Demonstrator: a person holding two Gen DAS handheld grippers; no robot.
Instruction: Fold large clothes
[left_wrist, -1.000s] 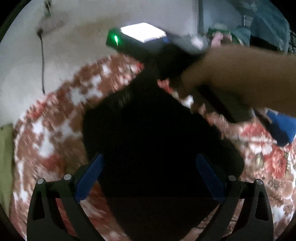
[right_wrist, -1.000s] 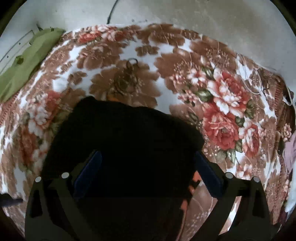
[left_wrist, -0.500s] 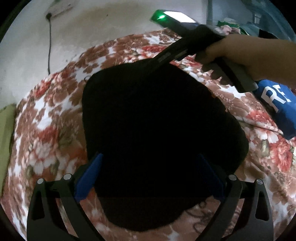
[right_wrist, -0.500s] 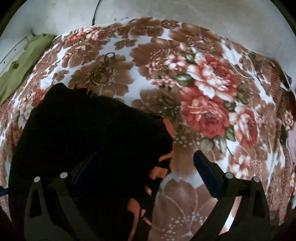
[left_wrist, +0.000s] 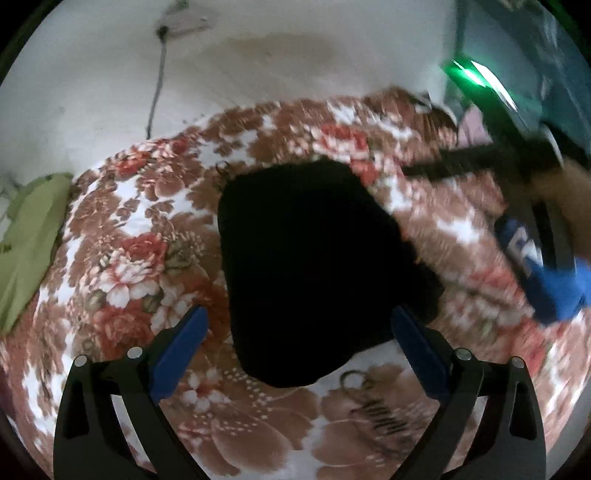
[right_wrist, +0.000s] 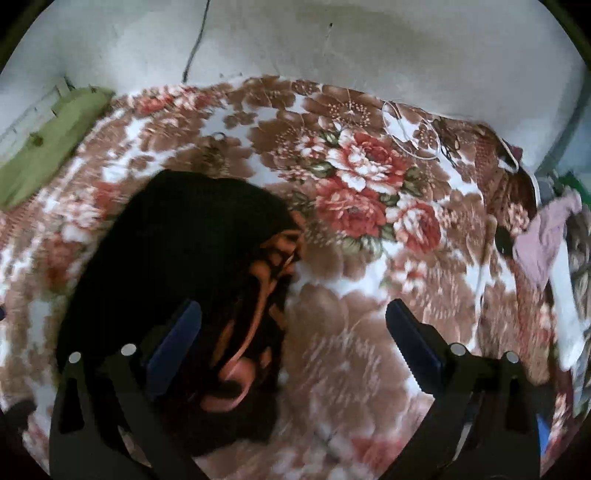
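The black garment (left_wrist: 314, 266) lay bunched mid-blanket (left_wrist: 147, 258), apparently folded. The left gripper (left_wrist: 299, 350) and right gripper (right_wrist: 291, 347) stood wide open, empty. Next: squaring its edges.

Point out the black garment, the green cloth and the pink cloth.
black garment (left_wrist: 314, 266), left wrist view, middle of its dark bulk.
green cloth (right_wrist: 48, 147), right wrist view, its middle.
pink cloth (right_wrist: 543, 240), right wrist view, bunched centre.

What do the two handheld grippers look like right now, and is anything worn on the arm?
Each gripper, left gripper and right gripper, has black skeletal finger frames with silver rivets and blue pads. The left camera also shows the right one's black handle with a green light; a blue sleeve with white lettering covers the arm.
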